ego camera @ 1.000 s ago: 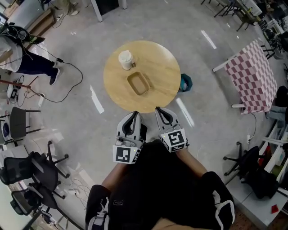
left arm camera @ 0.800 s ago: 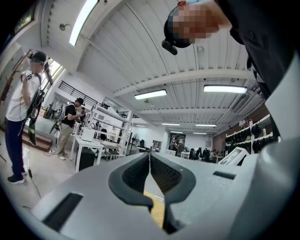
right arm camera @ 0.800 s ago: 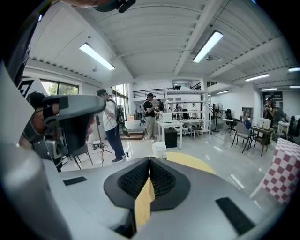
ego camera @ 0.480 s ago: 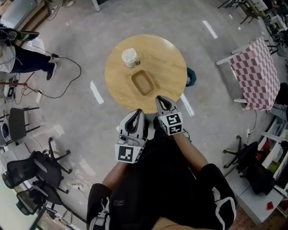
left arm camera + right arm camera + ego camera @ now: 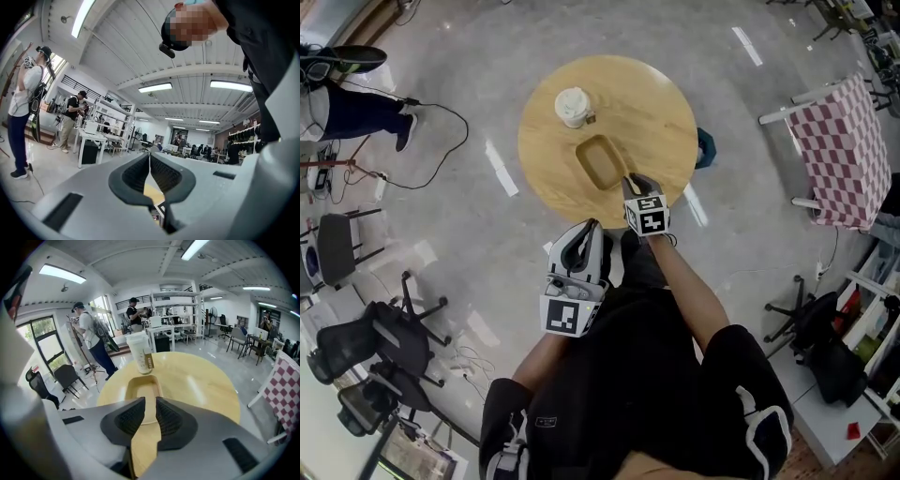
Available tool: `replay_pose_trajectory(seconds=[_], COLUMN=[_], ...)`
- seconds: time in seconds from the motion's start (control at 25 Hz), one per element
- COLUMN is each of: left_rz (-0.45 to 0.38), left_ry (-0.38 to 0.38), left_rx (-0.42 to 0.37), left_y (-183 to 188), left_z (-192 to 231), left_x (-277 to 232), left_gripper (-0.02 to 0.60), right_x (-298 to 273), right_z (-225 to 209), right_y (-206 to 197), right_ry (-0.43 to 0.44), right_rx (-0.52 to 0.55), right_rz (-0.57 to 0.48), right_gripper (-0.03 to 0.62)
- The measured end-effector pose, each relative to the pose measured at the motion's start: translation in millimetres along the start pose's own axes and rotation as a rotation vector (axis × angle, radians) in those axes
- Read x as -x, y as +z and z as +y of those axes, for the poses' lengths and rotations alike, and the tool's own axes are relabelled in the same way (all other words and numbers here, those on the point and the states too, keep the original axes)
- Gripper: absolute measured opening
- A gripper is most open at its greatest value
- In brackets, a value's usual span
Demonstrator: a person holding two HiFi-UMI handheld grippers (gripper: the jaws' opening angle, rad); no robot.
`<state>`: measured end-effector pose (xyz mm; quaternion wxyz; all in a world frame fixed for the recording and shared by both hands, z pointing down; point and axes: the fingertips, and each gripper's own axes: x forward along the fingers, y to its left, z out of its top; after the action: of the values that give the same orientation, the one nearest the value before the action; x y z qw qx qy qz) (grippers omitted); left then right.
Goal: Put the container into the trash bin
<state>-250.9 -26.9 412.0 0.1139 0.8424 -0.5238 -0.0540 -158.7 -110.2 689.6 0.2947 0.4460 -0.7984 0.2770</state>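
Right tool jaws opening, nothing between them yet, tip just short of the container, which sits mid-way across the counter, upper middle of frame. Left tool closed, empty, low centre.

Risks:
- The narrow gap may catch the near rim and shove the container into the cup.
- The trash bin is half hidden at the counter's right edge, so the drop could miss.

Count: one container, one cup, one bin, two tools.

Bare tabletop surrounds the container; the cup stands near its far end.
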Motion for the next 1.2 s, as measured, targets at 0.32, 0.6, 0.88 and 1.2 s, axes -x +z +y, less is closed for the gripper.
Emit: replay_pose_trajectory(seconds=[0.32, 0.6, 0.88, 1.2], left_rz=[0.014, 0.030, 0.043, 0.073], left_ry=[0.006, 0.011, 0.009, -0.111], left_rx=[0.001, 0.005, 0.005, -0.012], left_y=[-3, -6, -10, -10], left_z=[3, 7, 14, 7], left_x=[-6, -9, -14, -32], left_gripper=[0.017, 0.017, 0.017, 0.017], right_x=[-53, -71, -68, -28], right_z=[-26, -25, -33, -47], right_y=[-30, -46, -54, -63], right_ry=[-0.018, -0.020, -0.038, -0.080], right_rx=[-0.054, -0.068, -0.082, -0.163], right_rz=[0.161, 0.232, 0.241, 0.206], right_gripper=[0.141, 0.111, 0.041, 0.038])
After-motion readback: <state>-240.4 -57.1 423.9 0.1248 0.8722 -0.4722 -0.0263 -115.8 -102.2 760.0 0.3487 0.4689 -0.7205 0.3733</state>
